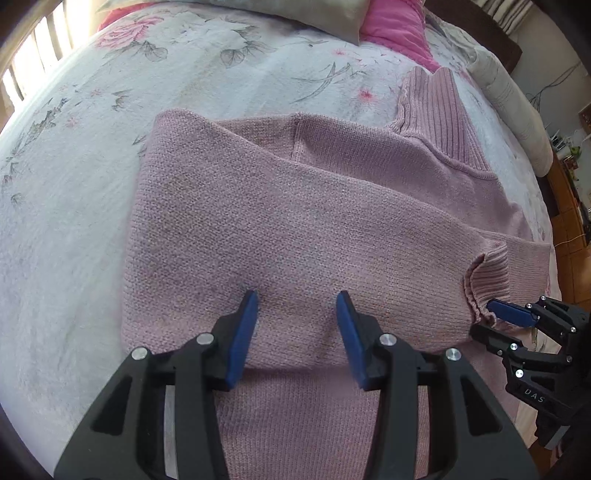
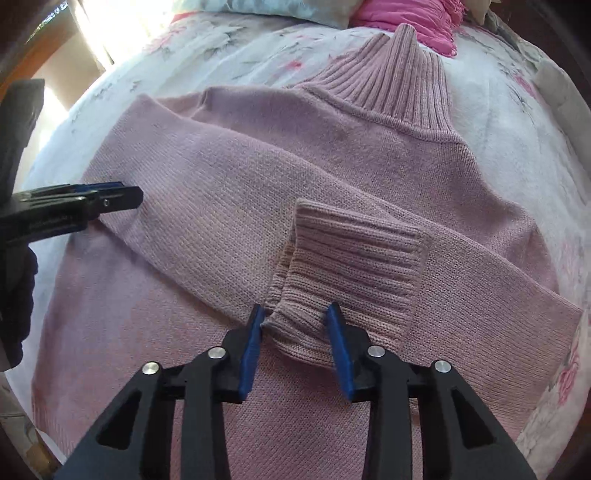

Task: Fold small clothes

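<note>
A pink knitted sweater (image 1: 295, 206) lies flat on the bed, its ribbed roll collar (image 1: 436, 110) pointing to the far right. One sleeve is folded across the body and ends in a ribbed cuff (image 2: 354, 266). My right gripper (image 2: 296, 310) is open, and the near corner of that cuff sits between its blue pads (image 2: 251, 350). In the left wrist view the right gripper (image 1: 487, 319) shows at the cuff's edge (image 1: 487, 277). My left gripper (image 1: 299, 299) stands open just above the sweater's left part, holding nothing. The right wrist view has the left gripper (image 2: 129, 195) at the sweater's left edge.
A white floral bedspread (image 1: 74, 184) surrounds the sweater. A grey pillow (image 1: 295, 14) and a bright pink cloth (image 1: 395, 26) lie at the head of the bed, with a white bolster (image 1: 517, 96) along the right side. Beyond it is wooden floor (image 1: 569, 236).
</note>
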The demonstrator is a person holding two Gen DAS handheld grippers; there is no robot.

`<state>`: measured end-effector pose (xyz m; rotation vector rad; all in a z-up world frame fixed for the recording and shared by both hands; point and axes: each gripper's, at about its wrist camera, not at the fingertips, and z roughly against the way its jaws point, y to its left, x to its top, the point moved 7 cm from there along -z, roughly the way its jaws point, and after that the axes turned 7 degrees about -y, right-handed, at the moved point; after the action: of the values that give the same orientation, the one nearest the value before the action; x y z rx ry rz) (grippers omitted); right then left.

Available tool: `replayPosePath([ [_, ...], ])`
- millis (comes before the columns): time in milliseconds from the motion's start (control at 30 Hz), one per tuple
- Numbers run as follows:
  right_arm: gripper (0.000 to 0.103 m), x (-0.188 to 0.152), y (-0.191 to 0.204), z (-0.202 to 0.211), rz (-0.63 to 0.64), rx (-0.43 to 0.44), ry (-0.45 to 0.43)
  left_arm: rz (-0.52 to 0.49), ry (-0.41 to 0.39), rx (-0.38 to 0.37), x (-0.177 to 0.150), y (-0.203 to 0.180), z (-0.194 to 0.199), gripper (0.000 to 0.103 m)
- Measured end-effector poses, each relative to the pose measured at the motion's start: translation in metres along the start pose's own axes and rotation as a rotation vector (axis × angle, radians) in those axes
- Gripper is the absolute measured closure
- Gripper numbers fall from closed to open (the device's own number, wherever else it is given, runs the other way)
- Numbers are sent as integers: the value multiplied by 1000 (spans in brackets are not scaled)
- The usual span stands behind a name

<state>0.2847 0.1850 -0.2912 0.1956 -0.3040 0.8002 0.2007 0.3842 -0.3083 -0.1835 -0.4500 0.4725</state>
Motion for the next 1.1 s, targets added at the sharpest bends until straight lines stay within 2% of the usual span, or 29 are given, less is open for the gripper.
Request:
replayPosePath([
  [33, 88, 0, -5, 5, -28, 15, -11, -6, -1, 1, -1, 0, -2, 59],
  [67, 90, 1, -12, 11, -62, 27, -24, -14, -1, 2, -1, 0, -3, 59],
  [267, 90, -17, -85, 60, -412, 110, -173, -11, -2, -11, -2, 3, -3, 59],
  [333, 83, -30, -111, 64, -502, 91, -174, -14, -3, -7, -2, 3, -3, 59],
  [367, 74, -38, -122, 61, -520, 62, -152, -17, -3, -2, -2, 2, -3, 59],
  [400, 69, -44, -132, 56, -534, 38, -131, -19, -1, 3, -2, 2, -3, 59],
  [433, 68, -52, -140, 53, -555, 35, -114, -17, -1, 7, -2, 1, -1, 59],
  [567, 46, -69, -153, 53, -665, 157, -137, -30, -42, 1, 4, -9, 13, 58],
  [633, 46, -64, -154, 48, -679, 185, -139, -49, -49, -10, 6, -18, 14, 56],
  [667, 47, -62, -154, 45, -678, 189, -131, -55, -43, -18, 6, -23, 13, 56],
  [700, 52, -59, -152, 40, -672, 183, -114, -62, -36, -22, 6, -27, 10, 56],
  [800, 83, -56, -148, 32, -646, 133, -77, -89, -16, -13, 1, -35, 2, 56],
  [867, 92, -60, -149, 35, -635, 118, -78, -91, -2, -9, -2, -35, -5, 55],
  [1000, 95, -73, -151, 43, -659, 151, -90, -86, -1, -16, -4, -33, -10, 53],
  [1100, 95, -81, -148, 37, -642, 134, -72, -83, -1, -26, -6, -32, -12, 53],
])
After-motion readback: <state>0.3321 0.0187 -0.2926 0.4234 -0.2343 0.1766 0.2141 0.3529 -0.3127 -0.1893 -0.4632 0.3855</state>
